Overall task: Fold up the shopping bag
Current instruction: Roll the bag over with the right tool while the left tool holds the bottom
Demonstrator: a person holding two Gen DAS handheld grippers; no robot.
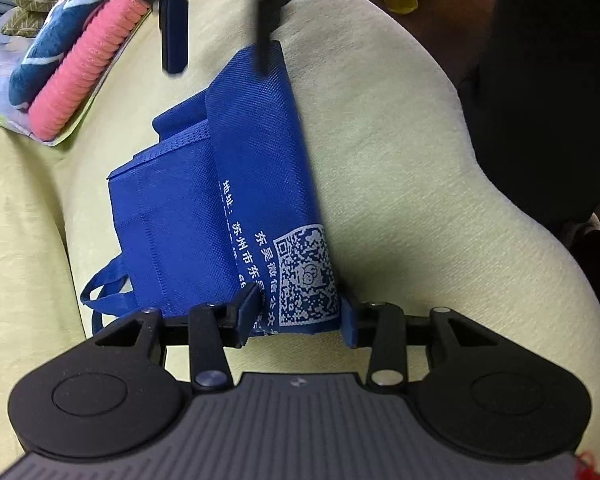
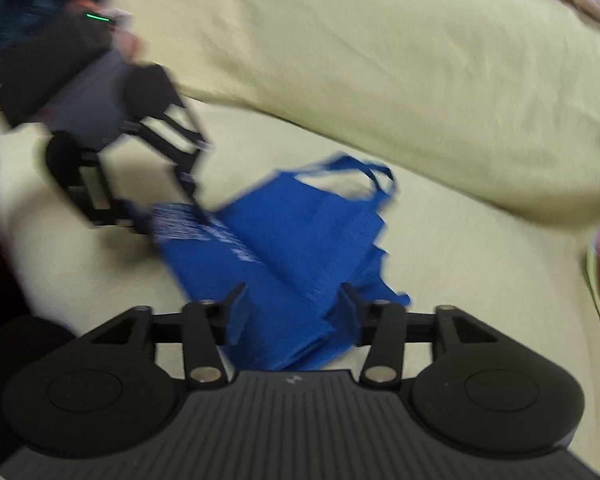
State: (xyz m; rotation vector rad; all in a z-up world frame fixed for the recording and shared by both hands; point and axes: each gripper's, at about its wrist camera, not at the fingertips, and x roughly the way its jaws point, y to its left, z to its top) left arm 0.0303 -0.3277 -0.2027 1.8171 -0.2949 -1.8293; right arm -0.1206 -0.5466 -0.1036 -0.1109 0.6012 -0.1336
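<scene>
Left gripper [image 1: 299, 316]: clenched across the printed end of the shopping bag [image 1: 180, 208]. The blue cloth fills the gap between its fingers, and in the right wrist view that end looks raised off the seat cushion [image 1: 400, 160].

Right gripper [image 2: 292, 304]: released. Its jaws stand well apart with the opposite end of the bag lying loose between them. No pad visibly presses, though this view is blurred.

Bag position: middle of the seat cushion, partly folded. A long strip bearing the QR print [image 1: 306, 276] is laid over the main panel. The handles [image 2: 364, 172] stick out on the side toward the back cushion [image 2: 380, 60].

Judged step: second fold under way, one end held and the other free.

Risks:
- With one end free, the non-woven cloth may spring back and the strip may open again over the seat cushion.
- A pull by the left gripper could drag the whole bag across the seat cushion rather than crease it, as nothing pins the far end.
- The loose handles could be caught inside the next fold and leave a lump.
- The soft seat cushion gives little backing for pressing a crease.
- The pink folded cloth [image 1: 84, 64] at the seat cushion's edge could be snagged on a wide swing.
</scene>
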